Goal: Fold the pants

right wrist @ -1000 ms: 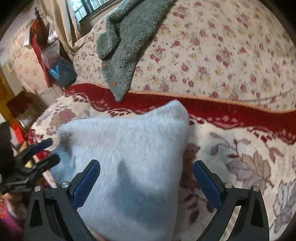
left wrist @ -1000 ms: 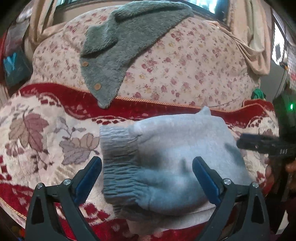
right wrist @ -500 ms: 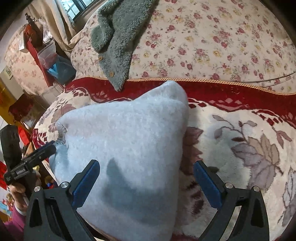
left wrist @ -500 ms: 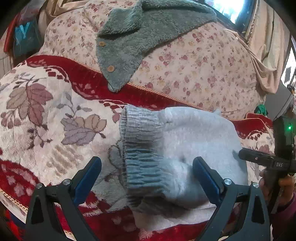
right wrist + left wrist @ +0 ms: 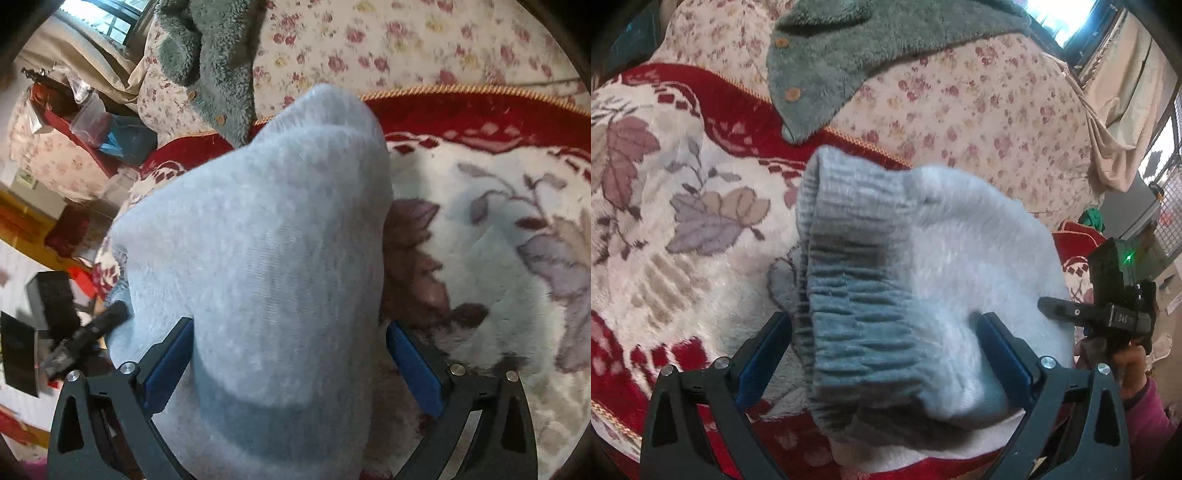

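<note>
The pale blue fleece pants (image 5: 934, 295) lie folded into a thick bundle on the red floral blanket (image 5: 683, 229), between both spread-jawed tools — left gripper (image 5: 884, 350) at the ribbed waistband (image 5: 846, 266), right gripper (image 5: 290, 354) empty. Press the 2 ends flat together — don't drag the layers.

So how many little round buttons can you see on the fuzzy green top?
2 in the left view, both on the green top up on the flowery cushion: one button near its collar, one button lower. More may be hidden.
</note>
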### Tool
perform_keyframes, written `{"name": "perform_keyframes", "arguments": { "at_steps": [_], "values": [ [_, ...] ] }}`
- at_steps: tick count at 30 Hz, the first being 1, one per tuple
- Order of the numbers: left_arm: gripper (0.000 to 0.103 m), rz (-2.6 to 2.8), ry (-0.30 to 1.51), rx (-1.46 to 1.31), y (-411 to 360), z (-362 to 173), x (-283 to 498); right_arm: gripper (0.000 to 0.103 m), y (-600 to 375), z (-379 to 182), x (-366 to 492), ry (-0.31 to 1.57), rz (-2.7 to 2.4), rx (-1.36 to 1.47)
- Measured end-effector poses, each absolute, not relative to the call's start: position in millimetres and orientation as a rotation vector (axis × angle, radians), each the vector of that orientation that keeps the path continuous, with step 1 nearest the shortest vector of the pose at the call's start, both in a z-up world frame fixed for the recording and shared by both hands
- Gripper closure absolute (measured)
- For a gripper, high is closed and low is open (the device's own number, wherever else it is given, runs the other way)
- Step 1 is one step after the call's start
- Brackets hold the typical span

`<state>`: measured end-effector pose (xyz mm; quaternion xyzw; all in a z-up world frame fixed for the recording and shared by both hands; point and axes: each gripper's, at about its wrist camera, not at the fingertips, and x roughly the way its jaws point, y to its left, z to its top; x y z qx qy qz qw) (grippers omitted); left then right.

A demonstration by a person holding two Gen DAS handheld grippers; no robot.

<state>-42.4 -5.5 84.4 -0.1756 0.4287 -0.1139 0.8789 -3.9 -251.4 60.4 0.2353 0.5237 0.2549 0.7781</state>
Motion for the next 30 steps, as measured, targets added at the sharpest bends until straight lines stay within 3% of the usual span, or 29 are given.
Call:
{"name": "perform_keyframes", "arguments": {
  "at_steps": [6, 17, 19, 24, 30],
  "values": [
    [0.000, -0.275, 0.898, -0.433, -2.6, 69.4, -35.2, 0.000, -257.0, 33.6, 5.4, 1.204, 0.663, 0.670],
    [0.000, -0.365, 0.934, -0.589, 4.3, 38.4, -23.4, 0.000, -242.7, 33.2, 7.4, 1.162, 0.714, 0.624],
    [0.003, -0.363, 0.920, -0.564, 2.1, 42.2, -25.1, 0.000, -241.7, 34.7, 5.7, 1.150, 0.707, 0.622],
    [0.027, -0.357, 0.882, -0.542, -1.9, 53.6, -32.5, 0.005, -239.5, 43.0, 0.1, 1.111, 0.680, 0.609],
    [0.035, -0.372, 0.872, -0.524, -10.0, 78.2, -32.2, 0.013, -246.5, 59.9, -12.0, 1.073, 0.693, 0.605]
  ]
}}
